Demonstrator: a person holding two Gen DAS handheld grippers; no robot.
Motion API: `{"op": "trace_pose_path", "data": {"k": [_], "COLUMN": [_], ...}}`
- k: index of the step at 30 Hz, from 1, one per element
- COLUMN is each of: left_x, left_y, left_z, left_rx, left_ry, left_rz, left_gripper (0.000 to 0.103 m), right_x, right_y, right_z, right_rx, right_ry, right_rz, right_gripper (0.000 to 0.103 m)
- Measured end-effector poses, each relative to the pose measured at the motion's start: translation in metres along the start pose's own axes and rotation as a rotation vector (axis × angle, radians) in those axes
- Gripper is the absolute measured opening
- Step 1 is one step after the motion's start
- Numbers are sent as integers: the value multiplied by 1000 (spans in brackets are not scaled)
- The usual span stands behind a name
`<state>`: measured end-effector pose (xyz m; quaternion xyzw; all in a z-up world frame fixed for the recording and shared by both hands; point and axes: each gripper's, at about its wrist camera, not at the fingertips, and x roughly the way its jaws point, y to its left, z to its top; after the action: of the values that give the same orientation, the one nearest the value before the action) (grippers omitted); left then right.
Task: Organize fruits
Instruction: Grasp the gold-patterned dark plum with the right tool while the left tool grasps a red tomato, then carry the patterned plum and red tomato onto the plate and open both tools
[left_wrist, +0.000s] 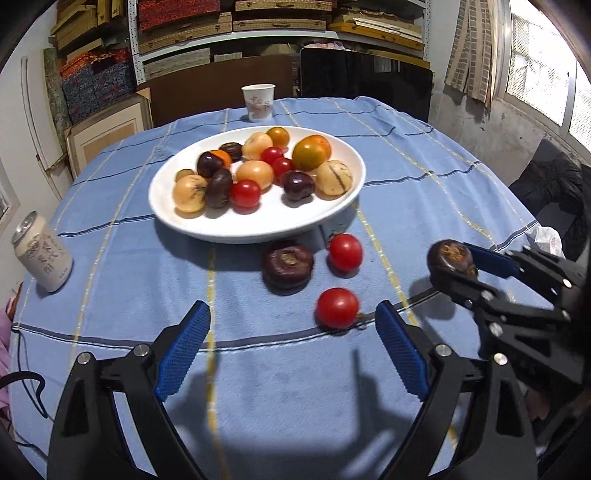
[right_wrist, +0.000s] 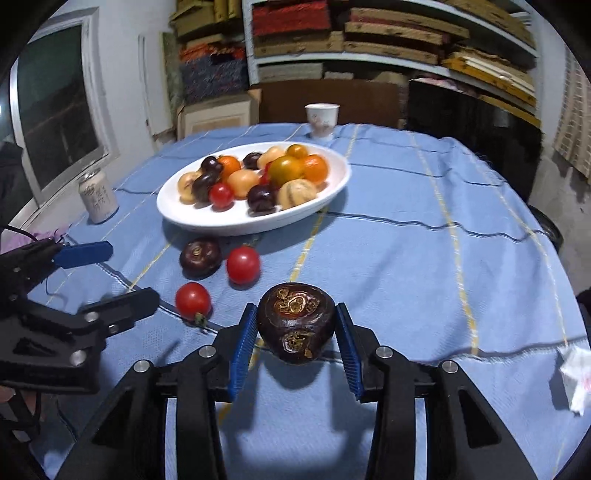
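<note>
A white plate (left_wrist: 255, 225) (right_wrist: 236, 221) holds several fruits: red tomatoes, orange, tan and dark purple ones. On the blue cloth in front of it lie a dark purple fruit (left_wrist: 288, 266) (right_wrist: 200, 257) and two red tomatoes (left_wrist: 345, 252) (left_wrist: 337, 308) (right_wrist: 243, 264) (right_wrist: 192, 300). My right gripper (right_wrist: 295, 326) (left_wrist: 456, 262) is shut on another dark purple fruit (right_wrist: 295, 326) (left_wrist: 451, 255), held above the cloth. My left gripper (left_wrist: 291, 332) (right_wrist: 110, 273) is open and empty, just short of the near tomato.
A drink can (left_wrist: 42, 258) (right_wrist: 98, 197) stands at the left of the table. A paper cup (left_wrist: 258, 102) (right_wrist: 322, 120) stands behind the plate. Crumpled white paper (right_wrist: 576, 380) lies at the right edge. Shelves of boxes fill the back.
</note>
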<state>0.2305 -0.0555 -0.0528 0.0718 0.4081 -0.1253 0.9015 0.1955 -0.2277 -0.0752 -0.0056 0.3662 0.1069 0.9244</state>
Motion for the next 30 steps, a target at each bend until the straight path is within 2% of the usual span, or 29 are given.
{"op": "trace_pose_path", "data": {"k": [6,7,8,10,11,12,13,21,30], "left_x": [21,23,26,32,35,37,38,23,-16], "left_y": [-22,-24,-25,-24,-21,-19,-17,-19,1], "left_z": [-2,-3,-4,-4,-4,-5,-4,-7,-18], "left_rx": [12,13,18,15,0,-10,-18,2,-40], "left_ry": [15,17,18,35,45,51,53,-11,-62], "left_rz": [-3,0,5,-6,-24,-38,-43,-42,-63], "left_gripper": [88,84,80,61,46,37,34,33,33], "right_x": [-23,-23,-22,-22,-21,-22,-22,-23,-25], "right_y": [-11,-11,-10,-10,-11,-11,-12,-12,-9], "right_z": [-5,-5,-5,-5,-4,-5,-5,-6,-5], "right_rx": [33,29,26,26,30,34,36,37,20], "right_ry": [-77,-79,-77,-75,-73,-72,-71,-74,-82], "right_rz": [-4,-6,-6,-5,-3,-4,-3,-2,-4], "right_gripper": [43,43,43,43,43,43,43,43,43]}}
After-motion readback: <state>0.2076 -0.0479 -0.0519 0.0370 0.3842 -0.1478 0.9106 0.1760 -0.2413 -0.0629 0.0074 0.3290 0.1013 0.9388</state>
